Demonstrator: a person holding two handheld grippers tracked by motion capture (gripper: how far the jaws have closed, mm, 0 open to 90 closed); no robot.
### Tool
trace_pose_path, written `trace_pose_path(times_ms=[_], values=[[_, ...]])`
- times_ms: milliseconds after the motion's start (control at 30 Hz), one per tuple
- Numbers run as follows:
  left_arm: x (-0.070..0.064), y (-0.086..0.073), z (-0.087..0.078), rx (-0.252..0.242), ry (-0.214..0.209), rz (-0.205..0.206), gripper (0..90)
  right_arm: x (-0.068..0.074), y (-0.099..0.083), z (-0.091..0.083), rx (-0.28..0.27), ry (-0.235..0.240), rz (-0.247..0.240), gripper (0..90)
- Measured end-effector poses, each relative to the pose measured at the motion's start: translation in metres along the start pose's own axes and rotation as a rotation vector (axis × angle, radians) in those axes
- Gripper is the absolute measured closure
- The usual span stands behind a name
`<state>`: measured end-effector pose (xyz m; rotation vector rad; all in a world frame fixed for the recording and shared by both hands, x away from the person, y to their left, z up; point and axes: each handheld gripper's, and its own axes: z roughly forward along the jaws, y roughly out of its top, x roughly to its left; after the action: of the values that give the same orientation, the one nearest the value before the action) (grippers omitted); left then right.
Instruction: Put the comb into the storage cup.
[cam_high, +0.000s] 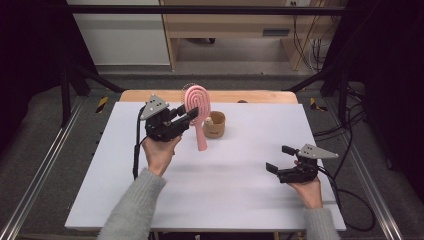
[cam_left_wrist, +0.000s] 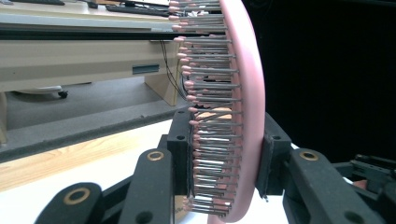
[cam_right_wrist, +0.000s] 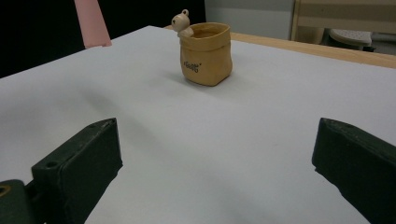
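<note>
The left gripper (cam_high: 186, 116) has its two black jaws pinched on the head of a pink plastic hairbrush with a round head and thin metal bristles (cam_high: 196, 106). One jaw presses the smooth back and the other pushes into the bristles (you can see this best in the left gripper view, where the hairbrush (cam_left_wrist: 233, 116) stands on edge between the jaws). The brush is held up in the air, head on top and handle hanging down, with the handle tip just above the white table top (cam_high: 220, 170).

Just beside the handle, on its right in the high view, sits a small tan cup shaped like a little sack with a tiny bear on its rim (cam_high: 214, 125). The cup stands upright near the far side of the table and its mouth is open.

The right gripper (cam_high: 279, 159) rests low near the right edge, well apart from the cup, with its jaws spread wide and nothing between them. In the right gripper view the cup (cam_right_wrist: 206, 53) is far ahead.

The step looks like carrying the brush to the cup. Next, the handle should move over the cup's mouth and go straight down inside. The cup is small and could tip, so go slowly.
</note>
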<state>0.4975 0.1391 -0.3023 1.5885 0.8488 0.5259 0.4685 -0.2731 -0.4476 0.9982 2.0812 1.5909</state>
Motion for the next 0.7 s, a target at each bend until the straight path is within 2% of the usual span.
trace_pose_path(times_ms=[700], values=[[0.005,0.025,0.019,-0.016,0.012,0.001,64.4,-0.001,-0.004,-0.004,-0.008,-0.008,-0.003,1.3]])
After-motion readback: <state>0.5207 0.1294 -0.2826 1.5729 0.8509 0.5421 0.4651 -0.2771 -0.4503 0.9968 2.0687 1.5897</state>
